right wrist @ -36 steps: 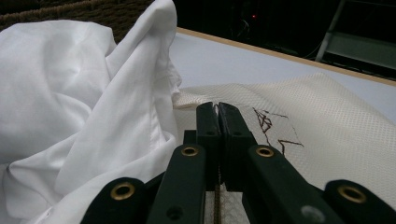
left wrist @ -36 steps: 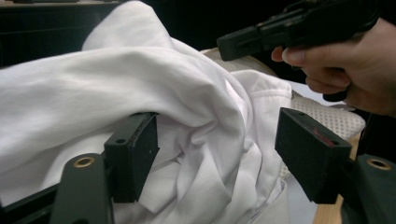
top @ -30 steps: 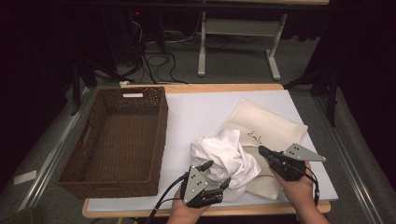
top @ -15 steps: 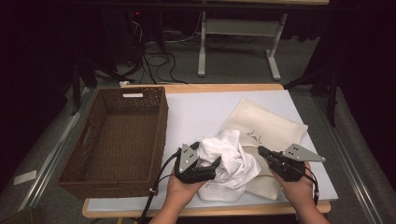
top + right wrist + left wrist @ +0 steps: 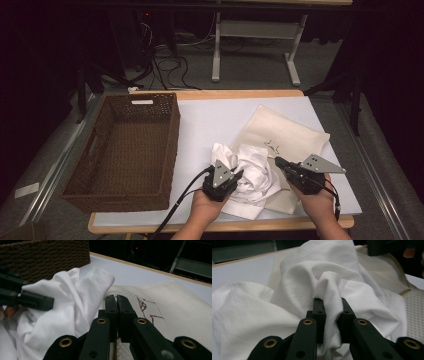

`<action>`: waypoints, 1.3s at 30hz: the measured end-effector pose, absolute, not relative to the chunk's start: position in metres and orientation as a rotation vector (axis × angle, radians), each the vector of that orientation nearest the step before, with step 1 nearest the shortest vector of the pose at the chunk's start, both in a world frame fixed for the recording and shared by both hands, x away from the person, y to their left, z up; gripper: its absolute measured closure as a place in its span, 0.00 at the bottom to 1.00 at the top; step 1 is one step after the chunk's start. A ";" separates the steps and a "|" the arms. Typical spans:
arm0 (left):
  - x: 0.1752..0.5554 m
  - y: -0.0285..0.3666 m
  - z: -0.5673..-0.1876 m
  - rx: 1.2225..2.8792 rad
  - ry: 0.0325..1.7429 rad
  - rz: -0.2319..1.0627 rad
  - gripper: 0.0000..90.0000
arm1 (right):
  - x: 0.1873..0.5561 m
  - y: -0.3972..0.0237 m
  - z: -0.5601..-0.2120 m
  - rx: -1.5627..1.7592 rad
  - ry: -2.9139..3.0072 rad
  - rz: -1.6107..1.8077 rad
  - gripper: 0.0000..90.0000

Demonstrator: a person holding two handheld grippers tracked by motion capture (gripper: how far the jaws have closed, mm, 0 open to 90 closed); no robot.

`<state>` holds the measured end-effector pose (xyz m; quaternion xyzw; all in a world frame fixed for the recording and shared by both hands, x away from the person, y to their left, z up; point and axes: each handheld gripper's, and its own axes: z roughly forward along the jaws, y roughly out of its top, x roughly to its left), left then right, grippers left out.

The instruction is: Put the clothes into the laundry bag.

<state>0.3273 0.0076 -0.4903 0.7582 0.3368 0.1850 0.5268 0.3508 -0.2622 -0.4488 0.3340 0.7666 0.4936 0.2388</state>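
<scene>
A crumpled white cloth lies at the table's front, partly on a flat cream cloth with a small dark stitched mark. My left gripper has just been closing its jaws and now pinches a raised fold of the white cloth; in the left gripper view the fold sits squeezed at the left gripper. My right gripper is at the white cloth's right side. In its own view the right gripper is shut, tips at the edge of the cream cloth, with no fabric seen between them.
A brown wicker basket with nothing inside stands on the left half of the white table. Its wall shows as the basket in the right gripper view. Metal table legs and cables lie on the floor beyond the far edge.
My left gripper moved forward and right from the table's front edge into the white cloth and shut on a fold. The right gripper stayed in place.
</scene>
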 end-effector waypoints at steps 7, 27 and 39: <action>0.322 -0.003 -0.497 1.860 0.755 0.432 0.90 | 0.354 -0.263 -0.444 0.940 2.060 1.387 0.99; 0.339 -0.008 -0.494 1.867 0.832 0.519 0.90 | 0.344 -0.239 -0.440 0.835 2.084 1.442 0.99; 0.330 0.015 -0.465 1.817 0.829 0.589 0.91 | 0.343 -0.232 -0.438 0.798 2.092 1.459 0.99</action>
